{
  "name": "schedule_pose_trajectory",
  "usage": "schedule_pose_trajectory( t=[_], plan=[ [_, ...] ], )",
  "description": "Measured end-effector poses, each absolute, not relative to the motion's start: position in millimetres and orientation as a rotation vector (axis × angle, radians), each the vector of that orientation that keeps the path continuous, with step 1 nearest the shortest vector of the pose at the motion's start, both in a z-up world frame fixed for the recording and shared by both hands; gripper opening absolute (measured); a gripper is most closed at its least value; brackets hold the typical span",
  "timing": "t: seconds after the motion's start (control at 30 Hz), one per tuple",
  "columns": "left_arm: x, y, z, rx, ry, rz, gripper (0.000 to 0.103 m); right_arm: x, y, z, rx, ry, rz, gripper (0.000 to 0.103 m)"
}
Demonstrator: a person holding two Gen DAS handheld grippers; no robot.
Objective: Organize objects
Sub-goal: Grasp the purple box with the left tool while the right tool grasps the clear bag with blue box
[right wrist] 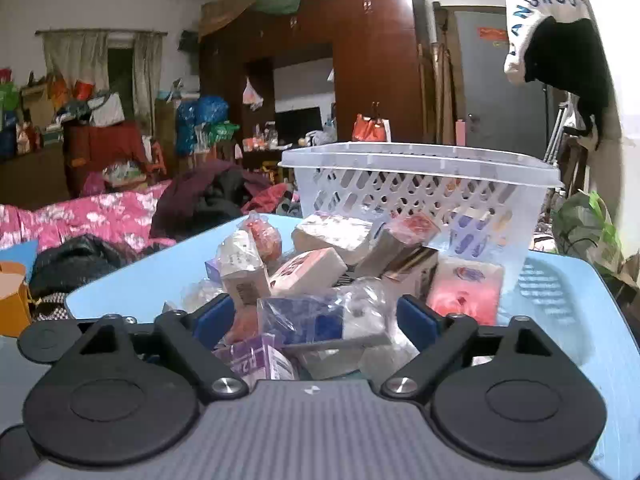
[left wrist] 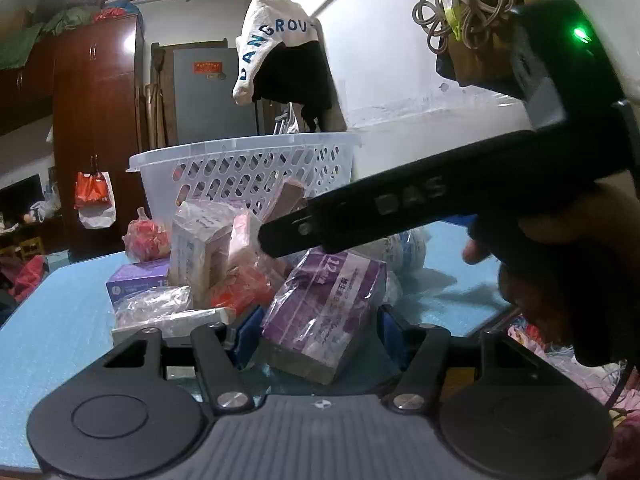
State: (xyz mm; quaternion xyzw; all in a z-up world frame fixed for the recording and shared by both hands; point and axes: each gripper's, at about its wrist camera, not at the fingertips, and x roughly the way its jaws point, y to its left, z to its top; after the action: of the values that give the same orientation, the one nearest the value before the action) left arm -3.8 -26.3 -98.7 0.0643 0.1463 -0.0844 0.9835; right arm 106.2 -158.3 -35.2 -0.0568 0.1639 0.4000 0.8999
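Between my left gripper (left wrist: 316,334) pads sits one purple box (left wrist: 324,312), pinched; my right gripper (right wrist: 316,322) spreads around one clear-wrapped packet (right wrist: 320,320); one white basket (right wrist: 420,160) tops the bench (left wrist: 60,320)

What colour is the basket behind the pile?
White, with a lattice of slots; the basket shows best in the right wrist view.

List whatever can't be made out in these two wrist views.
- Basket contents: in both views the latticed wall and high rim hide the inside.
- Pile behind the right tool: in the left wrist view the tool's black body crosses the frame.
- Left tool grip on the purple box: in the left wrist view the box's edges hide any pad contact.
- Small print on that box: left wrist view, blurred.
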Motion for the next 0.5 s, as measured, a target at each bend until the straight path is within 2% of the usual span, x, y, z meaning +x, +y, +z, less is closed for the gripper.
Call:
schedule_pose_trajectory(
  t=[0.07, 0.23, 0.3, 0.5],
  plan=[
    [-2, -27, -100, 0.13, 0.307, -0.173, 0.066, 106, -154, -37, -0.154, 0.351, 0.818, 0.078],
    [-2, -28, -101, 0.138, 0.306, -0.168, 0.065, 104, -153, -37, -0.19, 0.357, 0.829, 0.076],
    [-2, -27, -102, 0.127, 0.312, -0.175, 0.059, 102, -156, -36, -0.181, 0.353, 0.827, 0.075],
    [-10, -27, -99, 0.116, 0.26, -0.198, 0.055, 104, -180, -23, -0.052, 0.306, 0.831, 0.075]
  ],
)
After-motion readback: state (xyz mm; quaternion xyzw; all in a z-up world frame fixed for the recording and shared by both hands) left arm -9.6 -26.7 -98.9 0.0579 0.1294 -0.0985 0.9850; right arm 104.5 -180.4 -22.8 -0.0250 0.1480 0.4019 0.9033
